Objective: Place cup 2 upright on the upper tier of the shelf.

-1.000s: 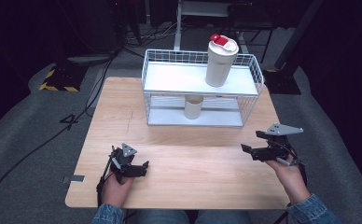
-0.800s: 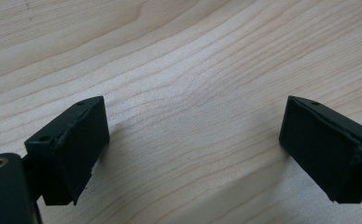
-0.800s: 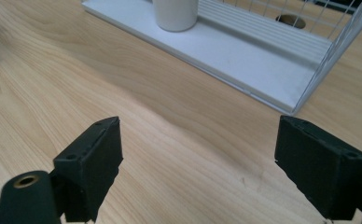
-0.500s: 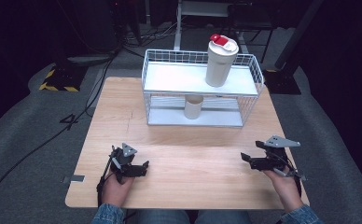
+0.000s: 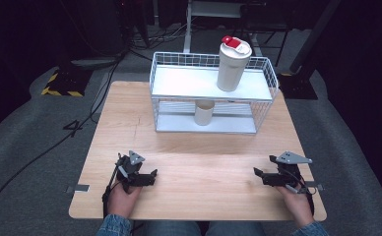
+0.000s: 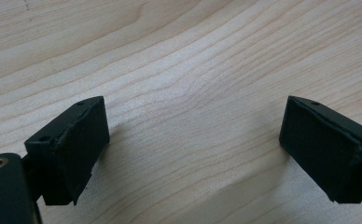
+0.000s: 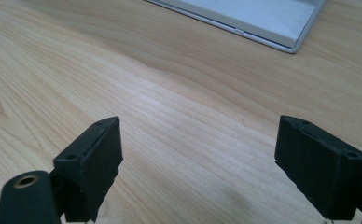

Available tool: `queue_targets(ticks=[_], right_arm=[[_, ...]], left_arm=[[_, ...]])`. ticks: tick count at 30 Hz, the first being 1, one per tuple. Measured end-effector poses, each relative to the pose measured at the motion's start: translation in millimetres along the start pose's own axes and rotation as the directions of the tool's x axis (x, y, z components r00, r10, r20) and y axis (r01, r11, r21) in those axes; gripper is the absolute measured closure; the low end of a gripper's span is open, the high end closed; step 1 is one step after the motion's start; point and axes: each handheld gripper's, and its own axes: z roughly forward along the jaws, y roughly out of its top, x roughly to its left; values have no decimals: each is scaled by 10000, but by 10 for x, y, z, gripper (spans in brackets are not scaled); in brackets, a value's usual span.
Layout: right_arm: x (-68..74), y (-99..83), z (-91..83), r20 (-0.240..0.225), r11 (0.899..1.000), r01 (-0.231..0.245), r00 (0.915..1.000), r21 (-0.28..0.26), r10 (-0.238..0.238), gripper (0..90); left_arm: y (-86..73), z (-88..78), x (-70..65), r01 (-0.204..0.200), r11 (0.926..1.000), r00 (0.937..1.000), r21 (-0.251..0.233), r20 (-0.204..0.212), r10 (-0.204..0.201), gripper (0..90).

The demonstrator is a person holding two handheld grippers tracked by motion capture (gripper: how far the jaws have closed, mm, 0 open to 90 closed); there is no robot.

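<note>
Wire rack (image 5: 213,96): a white two-level unit standing at the far side of the worktop (image 5: 194,162), well ahead of both tools. In the right gripper view, the corner of its lower tray (image 7: 263,21) lies ahead of the right tool and to the right.

Tall tumbler (image 5: 232,66): white, with a red-and-white lid, upright on the upper level of the rack, ahead of the right tool and offset toward the left tool.

Small cup (image 5: 204,112): cream-coloured, upright on the lower level, roughly midway between the two tools and well ahead of them.

Left tool (image 5: 142,178): low over the near edge of the worktop, jaws spread wide with bare wood between them. The left gripper view confirms nothing is held (image 6: 188,154).

Right tool (image 5: 264,177): low over the near edge, jaws likewise spread wide and holding nothing (image 7: 198,172). It points inward, toward the left tool.

Task status: judged from the layout, no handling of the rack contents is in progress. Both containers stand undisturbed and well apart from either tool. The whole of the work appears to remain: approach the rack, close on a container, and move it. The small cup calls for a reach under the upper level; the tumbler is open to access from above.
</note>
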Motion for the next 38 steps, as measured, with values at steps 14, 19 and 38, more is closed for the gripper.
queue_targets(ticks=[14,19,38], right_arm=[[-10,-74,127,413,9986,-60,9991,530,38,153],[-57,-104,184,371,9963,-343,9988,786,315,155],[-67,-107,245,892,9893,-718,9942,1272,607,28]], left_arm=[[1,2,-1,17,10000,10000,-3,6,-17,89],[1,1,-1,20,10000,10000,2,8,-20,89],[0,1,-2,17,10000,10000,0,5,-17,89]])
